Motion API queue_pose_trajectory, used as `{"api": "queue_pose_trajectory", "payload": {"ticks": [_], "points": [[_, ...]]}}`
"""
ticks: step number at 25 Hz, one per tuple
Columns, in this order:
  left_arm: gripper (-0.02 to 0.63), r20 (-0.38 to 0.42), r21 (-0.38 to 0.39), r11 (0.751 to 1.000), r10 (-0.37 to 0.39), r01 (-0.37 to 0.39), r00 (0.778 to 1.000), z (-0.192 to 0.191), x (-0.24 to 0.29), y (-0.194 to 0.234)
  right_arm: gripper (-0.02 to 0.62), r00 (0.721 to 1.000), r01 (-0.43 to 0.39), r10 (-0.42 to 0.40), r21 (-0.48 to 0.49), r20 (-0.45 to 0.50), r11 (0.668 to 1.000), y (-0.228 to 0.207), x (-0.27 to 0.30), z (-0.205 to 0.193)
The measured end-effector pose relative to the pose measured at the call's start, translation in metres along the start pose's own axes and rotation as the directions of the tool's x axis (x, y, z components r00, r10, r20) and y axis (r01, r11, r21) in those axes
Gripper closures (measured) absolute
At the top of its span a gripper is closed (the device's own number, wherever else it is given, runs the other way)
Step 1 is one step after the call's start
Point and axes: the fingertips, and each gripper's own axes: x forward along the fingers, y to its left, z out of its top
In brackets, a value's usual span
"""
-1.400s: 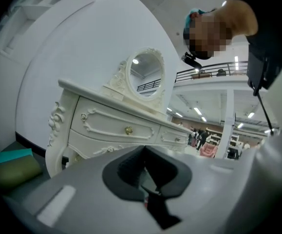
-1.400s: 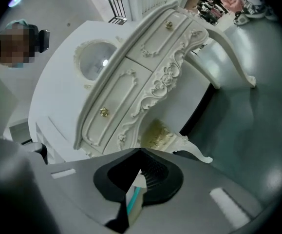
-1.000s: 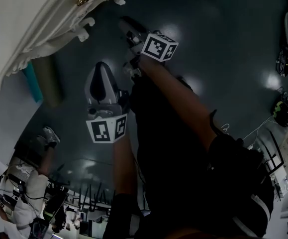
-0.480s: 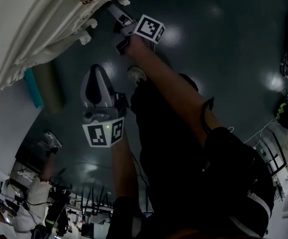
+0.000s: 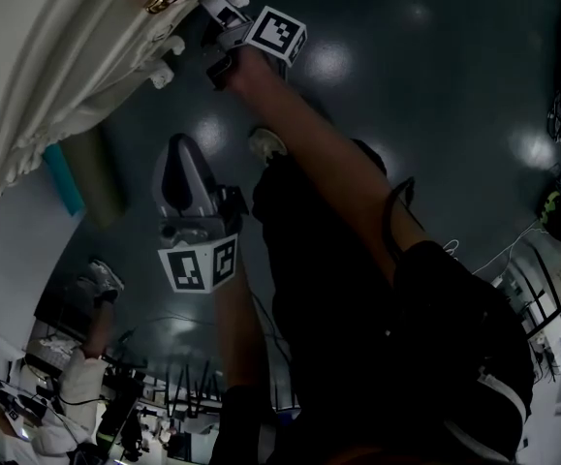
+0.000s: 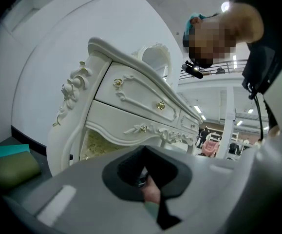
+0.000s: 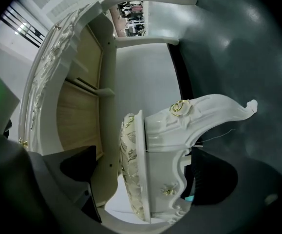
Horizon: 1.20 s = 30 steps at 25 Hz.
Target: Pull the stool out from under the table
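Stool (image 7: 162, 145): is standing on the floor (image 5: 435, 85) under the table (image 6: 131, 89), tucked into the knee space behind the table's front edge. It is showing a gold-patterned cushion and a white carved seat rail.
Right hand-held gripper (image 7: 145, 179): is reaching in at the table's front edge. Its jaws have just been opening and are standing wide apart, with the stool's seat rail and cushion edge lying between them. Neither pad is pressing on the stool.
Left hand-held gripper (image 5: 179, 153): is hanging back over the floor, well apart from the stool. Its jaws are resting together, gripping nothing.
Table: white and carved, and is showing drawer fronts with gold knobs (image 6: 161, 105) in the left gripper view.
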Motion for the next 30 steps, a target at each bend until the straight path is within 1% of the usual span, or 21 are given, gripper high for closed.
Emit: {"api": "queue_pose_trajectory", "payload": {"ticks": [6,8,9,11,15,25,30], "points": [[0.6,-0.013,-0.004,1.0,0.014,-0.014,1.0,-0.002,-0.002,0.008,-0.003,0.999,0.019,-0.021,0.057,0.032,0.998,-0.01,0.017,0.003],[0.6,-0.016,-0.003,1.0,0.015,-0.016,1.0,-0.003,-0.002,0.012,0.001,0.999,0.037,-0.038,0.066,0.02,0.997,-0.018,0.019,0.004],[0.6,-0.017,-0.001,1.0,0.016,-0.016,1.0,-0.003,-0.003,0.013,0.074,0.999,0.046,-0.047,0.065,0.009,0.997,-0.022,0.019,0.004],[0.6,-0.02,0.001,1.0,0.019,-0.019,1.0,-0.002,-0.003,0.014,0.085,0.999,0.054,-0.054,0.066,-0.004,0.996,-0.025,0.018,0.004],[0.6,-0.027,-0.001,1.0,0.021,-0.021,0.999,0.0,-0.005,0.012,0.121,0.998,0.061,-0.063,0.082,0.016,0.995,-0.025,0.015,0.003],[0.6,-0.024,-0.023,0.999,0.031,-0.032,0.999,0.009,-0.013,0.008,0.149,0.998,0.058,-0.057,0.094,-0.013,0.994,-0.019,0.012,0.002],[0.6,-0.032,-0.029,0.999,0.036,-0.037,0.999,0.005,-0.019,0.003,0.153,0.998,0.055,-0.054,0.107,-0.016,0.993,-0.023,-0.006,-0.002]]}}
